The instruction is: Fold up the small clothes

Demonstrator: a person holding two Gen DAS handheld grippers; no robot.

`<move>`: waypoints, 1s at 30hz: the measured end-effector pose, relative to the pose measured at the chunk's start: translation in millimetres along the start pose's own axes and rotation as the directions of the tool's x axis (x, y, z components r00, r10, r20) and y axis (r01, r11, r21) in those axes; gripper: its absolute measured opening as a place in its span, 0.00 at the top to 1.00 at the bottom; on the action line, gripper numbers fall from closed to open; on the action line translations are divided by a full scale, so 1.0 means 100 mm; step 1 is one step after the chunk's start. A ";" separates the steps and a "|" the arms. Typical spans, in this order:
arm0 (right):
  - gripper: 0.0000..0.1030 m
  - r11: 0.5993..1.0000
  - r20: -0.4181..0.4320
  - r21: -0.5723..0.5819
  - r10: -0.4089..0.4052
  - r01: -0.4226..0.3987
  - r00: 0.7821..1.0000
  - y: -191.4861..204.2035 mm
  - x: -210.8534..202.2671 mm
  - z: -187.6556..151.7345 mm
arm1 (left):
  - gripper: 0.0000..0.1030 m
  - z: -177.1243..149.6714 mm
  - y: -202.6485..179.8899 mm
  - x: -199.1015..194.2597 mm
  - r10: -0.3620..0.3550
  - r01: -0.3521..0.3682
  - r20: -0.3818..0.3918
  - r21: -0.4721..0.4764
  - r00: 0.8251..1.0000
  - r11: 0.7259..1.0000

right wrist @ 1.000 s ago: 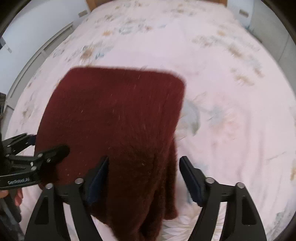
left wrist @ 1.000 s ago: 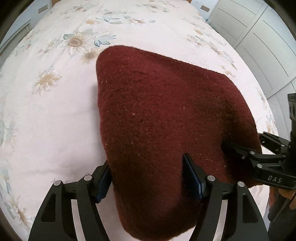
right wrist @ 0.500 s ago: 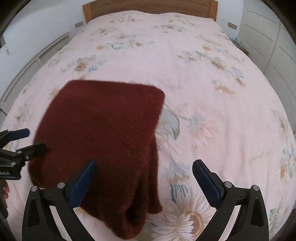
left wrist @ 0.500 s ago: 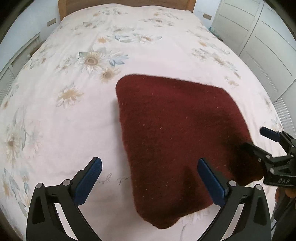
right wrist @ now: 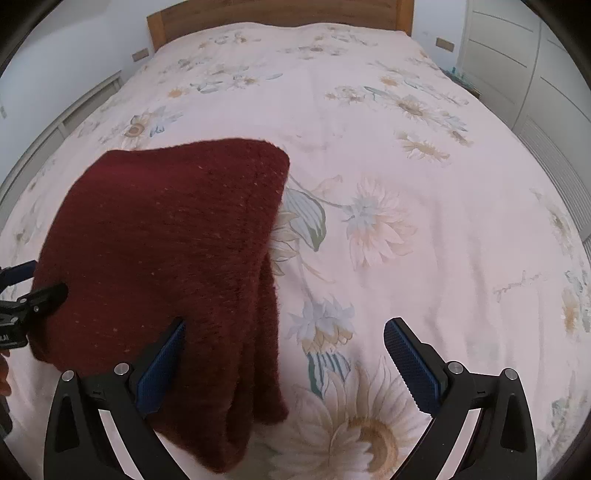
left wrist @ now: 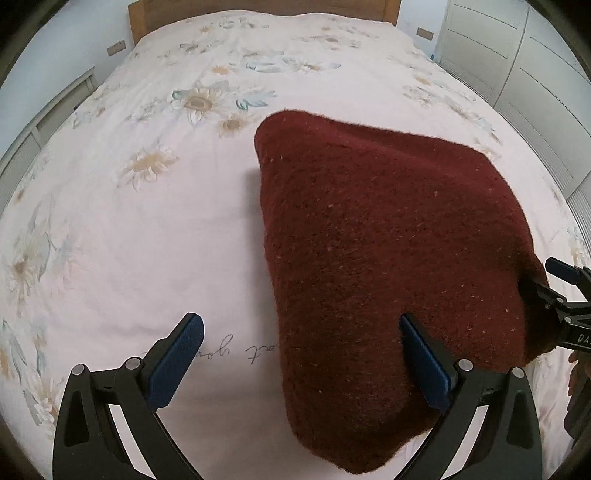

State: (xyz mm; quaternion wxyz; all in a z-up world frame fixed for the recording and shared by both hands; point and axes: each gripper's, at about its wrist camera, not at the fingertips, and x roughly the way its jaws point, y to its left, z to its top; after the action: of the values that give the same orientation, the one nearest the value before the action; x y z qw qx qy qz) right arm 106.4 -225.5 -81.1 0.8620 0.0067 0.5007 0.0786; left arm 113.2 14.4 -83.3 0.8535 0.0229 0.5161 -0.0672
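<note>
A dark red knitted garment (left wrist: 388, 266) lies folded flat on the floral bedspread (left wrist: 129, 229), with a loose layer hanging out along its right side (right wrist: 266, 350). My left gripper (left wrist: 301, 354) is open wide over the garment's near left edge; the left pad (left wrist: 177, 356) is over bare sheet and the right pad (left wrist: 424, 363) over the knit, neither pressing it. My right gripper (right wrist: 284, 360) is open too, straddling the garment's (right wrist: 166, 251) near right edge. Each gripper shows at the side of the other's view: the right one (left wrist: 565, 314), the left one (right wrist: 22, 299).
The bed has a wooden headboard (right wrist: 280, 11) at the far end. White wardrobe doors (left wrist: 517, 55) run along the right side, and a low white unit (right wrist: 74, 110) along the left. Bare bedspread stretches beyond and to both sides of the garment.
Both grippers have opened and let go of the garment's near edge, which now lies flat on the bed. Both drew back a little toward me.
</note>
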 end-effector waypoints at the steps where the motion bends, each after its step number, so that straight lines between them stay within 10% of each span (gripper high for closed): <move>1: 0.01 1.000 0.013 -0.011 -0.007 0.007 1.000 0.03 -0.11 0.03 | 0.01 0.02 0.00 -0.05 -0.002 0.002 0.005 0.002 1.000 1.000; 16: 0.01 0.993 0.206 -0.061 -0.089 0.103 0.975 0.18 -1.66 -0.23 | 0.01 -0.10 -0.04 -1.43 0.091 -0.092 0.126 0.004 0.988 0.996; 30: 0.01 0.992 0.160 0.014 -0.127 0.126 0.979 -0.02 -1.89 -0.75 | 0.01 -0.62 -0.15 -1.78 0.159 -0.157 0.118 -0.025 0.980 0.987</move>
State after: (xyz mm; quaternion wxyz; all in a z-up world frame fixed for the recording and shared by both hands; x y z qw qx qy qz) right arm -49.9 -259.2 44.6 0.9027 -0.0172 0.4293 0.0219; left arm -25.0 22.8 45.2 0.8856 0.0533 0.4613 0.0033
